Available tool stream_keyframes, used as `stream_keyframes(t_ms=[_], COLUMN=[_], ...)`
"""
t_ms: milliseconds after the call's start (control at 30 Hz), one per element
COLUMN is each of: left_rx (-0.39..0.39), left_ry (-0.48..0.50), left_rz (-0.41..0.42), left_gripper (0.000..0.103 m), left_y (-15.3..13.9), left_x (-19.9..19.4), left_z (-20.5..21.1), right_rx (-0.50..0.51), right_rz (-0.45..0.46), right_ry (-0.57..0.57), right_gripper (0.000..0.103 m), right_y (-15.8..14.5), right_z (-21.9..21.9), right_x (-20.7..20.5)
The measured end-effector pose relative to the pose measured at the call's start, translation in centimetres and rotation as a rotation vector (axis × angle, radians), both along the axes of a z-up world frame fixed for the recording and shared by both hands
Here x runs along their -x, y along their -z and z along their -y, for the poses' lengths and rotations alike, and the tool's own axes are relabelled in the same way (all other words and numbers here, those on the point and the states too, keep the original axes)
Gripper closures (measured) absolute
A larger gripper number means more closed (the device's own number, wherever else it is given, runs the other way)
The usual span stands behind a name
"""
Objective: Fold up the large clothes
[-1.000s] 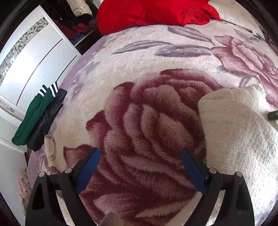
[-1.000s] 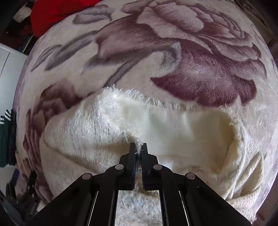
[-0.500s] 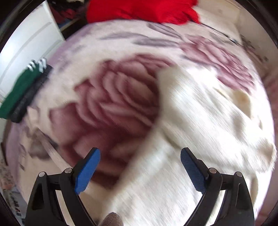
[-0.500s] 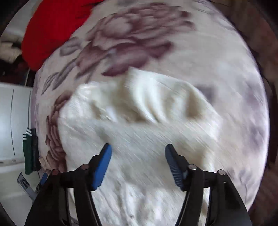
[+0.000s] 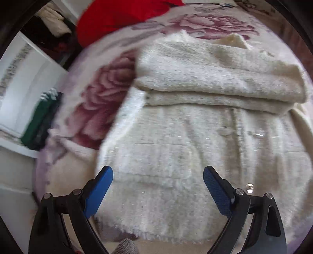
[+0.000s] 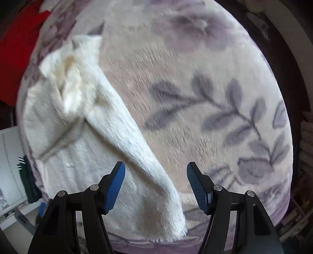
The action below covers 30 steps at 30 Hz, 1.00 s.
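Note:
A fluffy cream-white coat (image 5: 195,140) lies flat on the floral blanket (image 5: 101,109), its upper part folded down over the buttoned front. My left gripper (image 5: 157,181) hangs open above the coat's lower hem, blue pads wide apart with nothing between them. In the right wrist view the same coat (image 6: 82,140) fills the left side, one long edge running down to the bed's near edge. My right gripper (image 6: 155,181) is open above that lower corner and touches no cloth.
A red garment (image 5: 121,17) lies at the far end of the bed. Green and black clothes (image 5: 39,125) hang beside a white wardrobe (image 5: 23,84) on the left. The bed's right half (image 6: 215,97) shows only blanket, ending in a dark edge.
The right gripper let go of the coat's cloth and opened, then swung toward the coat's lower corner. The left gripper moved from bare blanket to above the coat's hem, staying open.

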State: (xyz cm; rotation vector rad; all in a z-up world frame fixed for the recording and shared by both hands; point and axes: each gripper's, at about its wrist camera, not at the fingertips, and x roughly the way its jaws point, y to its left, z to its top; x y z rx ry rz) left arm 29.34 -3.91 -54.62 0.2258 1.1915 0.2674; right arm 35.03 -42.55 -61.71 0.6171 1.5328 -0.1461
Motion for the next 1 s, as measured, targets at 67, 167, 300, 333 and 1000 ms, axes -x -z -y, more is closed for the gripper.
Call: stream_keyframes(t_ms=[67, 167, 300, 333, 1000], left_rx=[-0.049, -0.053, -0.035, -0.028, -0.018], left_ry=[-0.052, -0.145, -0.262, -0.284, -0.258], left_rz=[-0.016, -0.066, -0.091, -0.095, -0.016], left_gripper=[0.009, 0.008, 0.008, 0.008, 0.008], left_y=[1.2, 3.3, 5.0, 5.4, 0.5], left_x=[0.0, -0.2, -0.1, 0.0, 1.2], left_z=[0.3, 0.6, 1.2, 1.3, 6.4], right_rx=[-0.062, -0.155, -0.169, -0.171, -0.148], right_rz=[0.062, 0.127, 0.171, 0.167, 0.136], right_ry=[-0.026, -0.079, -0.186, -0.231, -0.442], right_gripper=[0.035, 0.035, 0.035, 0.035, 0.029], right_y=[-1.1, -0.8, 2.0, 2.8, 1.7], right_z=[1.5, 2.6, 1.5, 1.1, 1.4], right_x=[-3.7, -11.2, -21.5, -23.4, -24.9])
